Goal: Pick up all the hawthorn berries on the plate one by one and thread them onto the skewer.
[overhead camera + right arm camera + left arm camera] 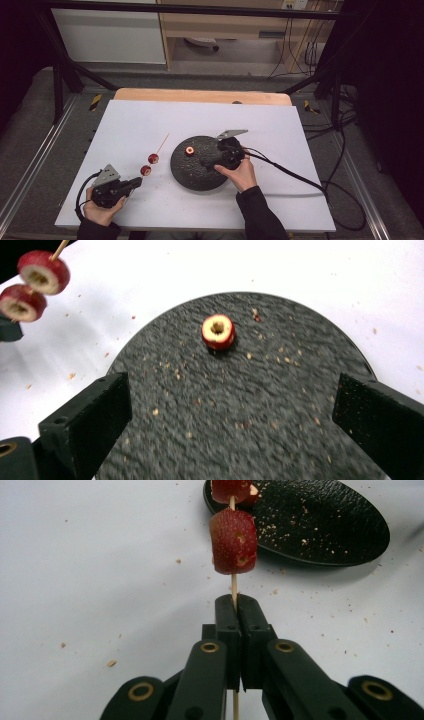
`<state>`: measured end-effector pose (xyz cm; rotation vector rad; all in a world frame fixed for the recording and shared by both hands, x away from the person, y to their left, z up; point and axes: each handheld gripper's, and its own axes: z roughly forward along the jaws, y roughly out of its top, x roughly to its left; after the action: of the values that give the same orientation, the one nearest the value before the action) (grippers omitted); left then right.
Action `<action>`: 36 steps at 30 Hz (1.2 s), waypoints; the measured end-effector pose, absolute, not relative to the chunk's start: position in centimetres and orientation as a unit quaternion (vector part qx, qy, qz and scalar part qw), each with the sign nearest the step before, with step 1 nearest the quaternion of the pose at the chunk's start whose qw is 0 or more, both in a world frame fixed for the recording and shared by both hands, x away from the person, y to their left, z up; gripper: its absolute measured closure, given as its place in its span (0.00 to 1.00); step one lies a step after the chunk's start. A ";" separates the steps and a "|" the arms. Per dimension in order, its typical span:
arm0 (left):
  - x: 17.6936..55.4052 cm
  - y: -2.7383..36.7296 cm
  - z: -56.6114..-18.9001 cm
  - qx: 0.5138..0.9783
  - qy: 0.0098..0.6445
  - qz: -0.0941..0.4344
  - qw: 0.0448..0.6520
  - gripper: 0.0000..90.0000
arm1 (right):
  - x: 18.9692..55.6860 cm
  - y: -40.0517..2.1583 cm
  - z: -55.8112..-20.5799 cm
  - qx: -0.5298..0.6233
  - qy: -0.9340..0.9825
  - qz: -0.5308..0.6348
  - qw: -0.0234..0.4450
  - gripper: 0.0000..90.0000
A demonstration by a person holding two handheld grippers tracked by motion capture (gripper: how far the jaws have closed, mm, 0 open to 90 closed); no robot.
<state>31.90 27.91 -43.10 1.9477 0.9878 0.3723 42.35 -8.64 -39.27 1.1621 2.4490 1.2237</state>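
Observation:
My left gripper is at the front left of the white table, shut on the lower end of a thin wooden skewer. Two red fruit slices are threaded on it; the nearer slice sits just beyond the jaws. The skewer's bare tip points away toward the back right. A single cored red slice lies on the black round plate. My right gripper hovers over the plate's right half, open wide, with nothing between its jaws and the slice ahead of them.
Crumbs are scattered over the plate and the white tabletop. A wooden strip runs along the table's far edge. The right gripper's cable trails off to the right. Black frame bars stand at the back corners.

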 end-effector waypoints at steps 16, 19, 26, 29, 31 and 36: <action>31.9 28.0 -43.3 0.786 0.398 0.144 0.450 0.98 | 46.1 -3.4 -39.8 0.398 0.842 0.357 0.067 0.15; 31.9 27.9 -43.2 0.787 0.398 0.146 0.449 0.98 | 46.7 -2.7 -39.9 0.400 0.846 0.347 0.065 0.20; 32.0 27.9 -43.2 0.787 0.400 0.147 0.446 0.98 | 48.0 -1.7 -40.4 0.407 0.854 0.318 0.058 0.31; 32.0 27.9 -43.2 0.787 0.401 0.145 0.445 0.98 | 48.4 -1.3 -40.6 0.412 0.854 0.313 0.050 0.37; 32.1 27.9 -43.2 0.787 0.401 0.145 0.445 0.98 | 48.6 -1.2 -40.7 0.417 0.853 0.310 0.048 0.41; 32.1 27.8 -43.3 0.789 0.401 0.143 0.444 0.98 | 49.0 -1.2 -41.0 0.428 0.849 0.306 0.041 0.51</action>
<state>32.14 27.77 -43.27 1.9562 0.9938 0.3537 49.04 -1.23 -40.97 1.3112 2.6018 0.9365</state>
